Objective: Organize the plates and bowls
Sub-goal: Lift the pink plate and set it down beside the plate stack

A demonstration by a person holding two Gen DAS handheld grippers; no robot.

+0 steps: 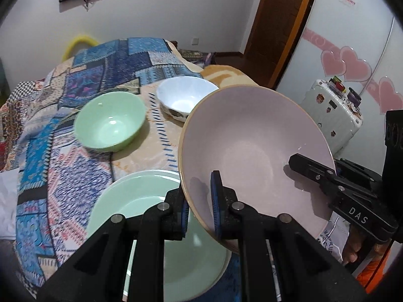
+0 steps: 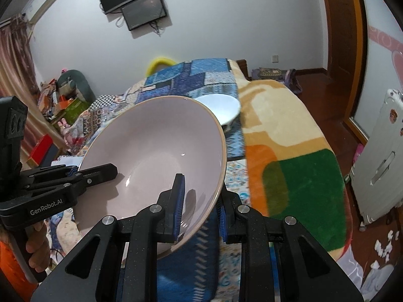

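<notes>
The left gripper (image 1: pixel 201 214) is clamped on the near rim of the pink bowl (image 1: pixel 254 151), one pad inside the wall and one outside; the right gripper (image 2: pixel 199 216) pinches the rim on the opposite side in the same way, so both hold the one bowl between them. The bowl hangs tilted, clear of the bed, its mouth turned toward the cameras. Directly under it in the left view lies the green plate (image 1: pixel 156 201) on the patterned quilt (image 1: pixel 50 151); farther off sit the green bowl (image 1: pixel 110 125) and the white bowl (image 1: pixel 183 98), a little apart from each other. The step in hand looks like carrying the pink bowl to its stacking place, probably with the other bowls, though which one I cannot tell. To do it well, move both hands together so neither rim grip twists, level the bowl before lowering, clear the plate's edge, and let go only once the base rests flat; the soft quilt may let it tip.
</notes>
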